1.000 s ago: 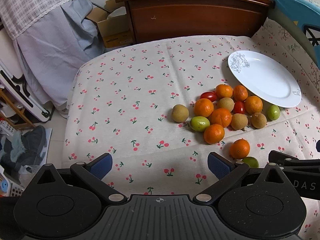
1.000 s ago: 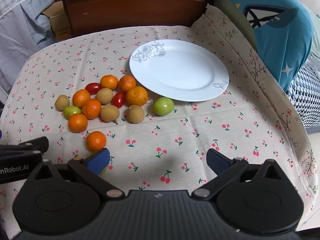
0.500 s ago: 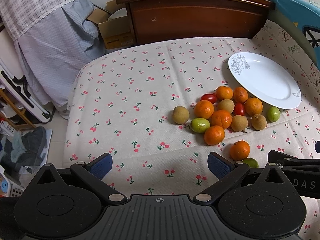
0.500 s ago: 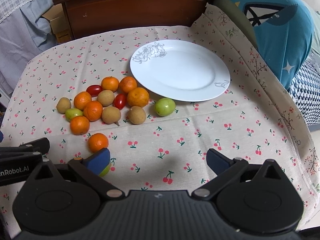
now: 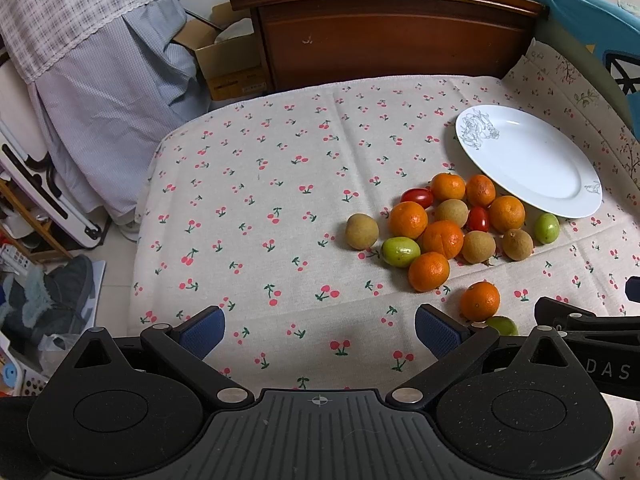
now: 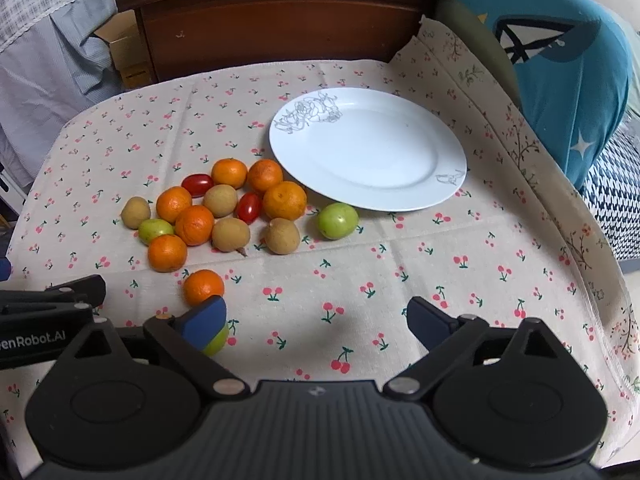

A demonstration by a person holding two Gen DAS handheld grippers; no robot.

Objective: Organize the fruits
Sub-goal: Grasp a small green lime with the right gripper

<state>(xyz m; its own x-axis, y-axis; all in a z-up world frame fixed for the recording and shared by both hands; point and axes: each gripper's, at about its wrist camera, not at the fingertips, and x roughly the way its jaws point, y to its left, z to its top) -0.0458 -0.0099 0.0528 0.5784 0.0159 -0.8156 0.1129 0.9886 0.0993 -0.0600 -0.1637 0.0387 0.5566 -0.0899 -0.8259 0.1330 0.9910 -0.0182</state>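
Note:
A cluster of fruit lies on the cherry-print cloth: oranges, brown longans, green fruits and two red cherry tomatoes; it also shows in the right wrist view. An empty white plate sits just right of it, also in the left wrist view. One orange lies apart near the front, with a green fruit half hidden behind my right gripper's left finger. My left gripper is open and empty, left of the fruit. My right gripper is open and empty over bare cloth.
A dark wooden cabinet stands behind the table. A blue cushion is at the right edge. Draped grey cloth and floor clutter are at the left. A cardboard box sits beside the cabinet.
Both views have pulled back and up slightly, so the fruit and plate sit a little lower in frame. Nothing on the table has moved.

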